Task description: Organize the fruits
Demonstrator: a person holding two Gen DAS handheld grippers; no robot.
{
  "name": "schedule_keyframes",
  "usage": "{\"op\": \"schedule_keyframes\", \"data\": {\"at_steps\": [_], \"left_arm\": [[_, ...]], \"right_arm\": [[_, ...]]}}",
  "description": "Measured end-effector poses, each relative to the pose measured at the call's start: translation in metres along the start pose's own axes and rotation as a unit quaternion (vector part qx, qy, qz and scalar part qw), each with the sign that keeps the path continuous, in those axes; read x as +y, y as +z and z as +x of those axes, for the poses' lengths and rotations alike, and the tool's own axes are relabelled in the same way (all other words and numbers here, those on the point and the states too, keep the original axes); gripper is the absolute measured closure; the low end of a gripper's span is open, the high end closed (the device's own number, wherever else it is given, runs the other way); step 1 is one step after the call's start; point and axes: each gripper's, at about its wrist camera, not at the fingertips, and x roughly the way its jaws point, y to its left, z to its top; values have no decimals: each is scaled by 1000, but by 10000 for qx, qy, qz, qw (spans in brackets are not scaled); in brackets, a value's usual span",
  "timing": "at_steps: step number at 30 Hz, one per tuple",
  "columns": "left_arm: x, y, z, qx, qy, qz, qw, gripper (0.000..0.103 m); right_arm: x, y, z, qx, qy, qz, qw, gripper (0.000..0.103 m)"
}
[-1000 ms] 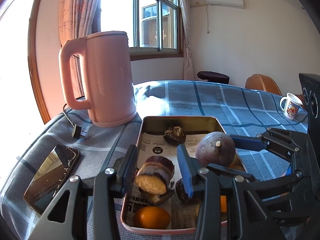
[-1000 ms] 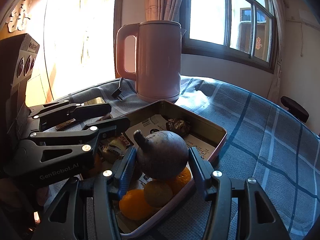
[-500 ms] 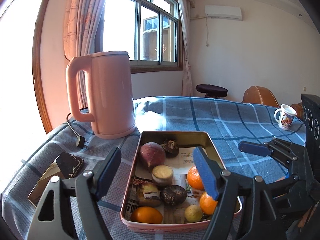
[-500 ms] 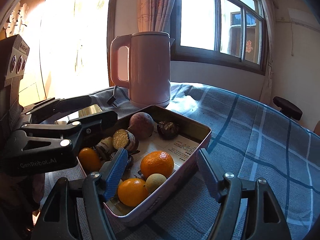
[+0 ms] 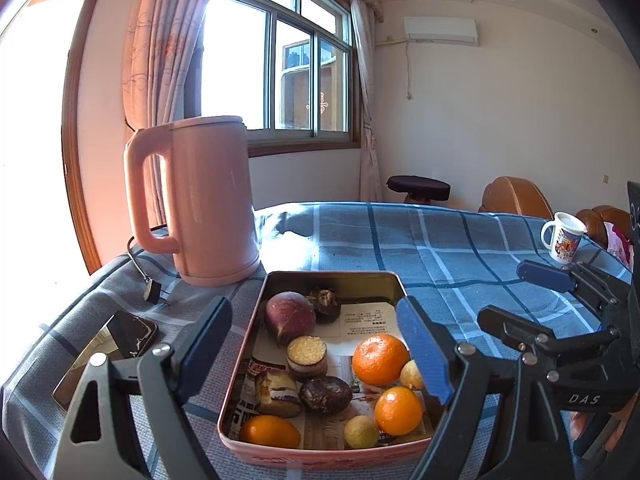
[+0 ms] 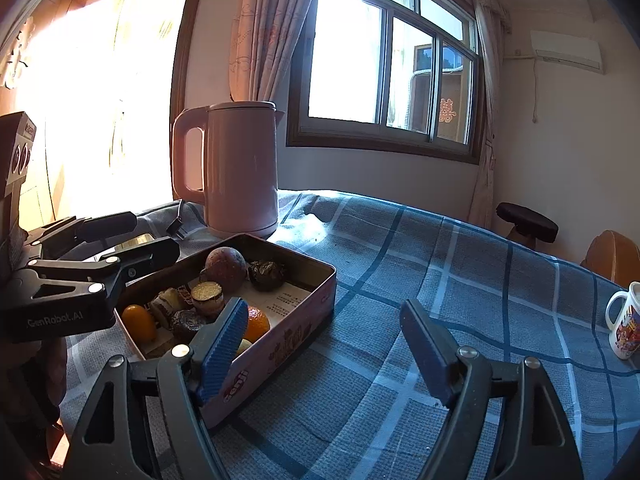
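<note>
A pink metal tin (image 5: 256, 344) (image 6: 304, 320) lined with newspaper holds several fruits: a purple round fruit (image 5: 290, 316) (image 6: 225, 266), a cut purple piece (image 5: 307, 356), two oranges (image 5: 379, 359) (image 5: 398, 410), small yellow fruits (image 5: 361, 431), an oval orange fruit (image 5: 269, 432) and dark wrinkled fruits (image 5: 326, 394). My left gripper (image 5: 316, 354) is open and empty, held above the tin's near half. My right gripper (image 6: 332, 344) is open and empty, to the right of the tin over the cloth; it also shows in the left wrist view (image 5: 520, 300).
A pink kettle (image 5: 192, 200) (image 6: 228, 168) stands behind the tin, its plug (image 5: 152, 290) on the cloth. A phone (image 5: 104, 356) lies at the left. A white mug (image 5: 564, 238) (image 6: 626, 326) stands at the far right. The table has a blue checked cloth (image 6: 460, 280).
Both grippers let go of their fruit, the left a cut purple piece and the right the purple round fruit, opened wide and pulled back and up from the tin. The fruits now lie in the tin.
</note>
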Motion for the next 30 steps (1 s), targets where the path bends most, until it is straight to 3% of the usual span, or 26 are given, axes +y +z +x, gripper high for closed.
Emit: {"op": "schedule_keyframes", "data": {"at_steps": [30], "left_arm": [[-19,0,-3,-39,-77,169,9998,10]], "right_arm": [[-18,-7,-13,-103,-163,274,9994,21]]}}
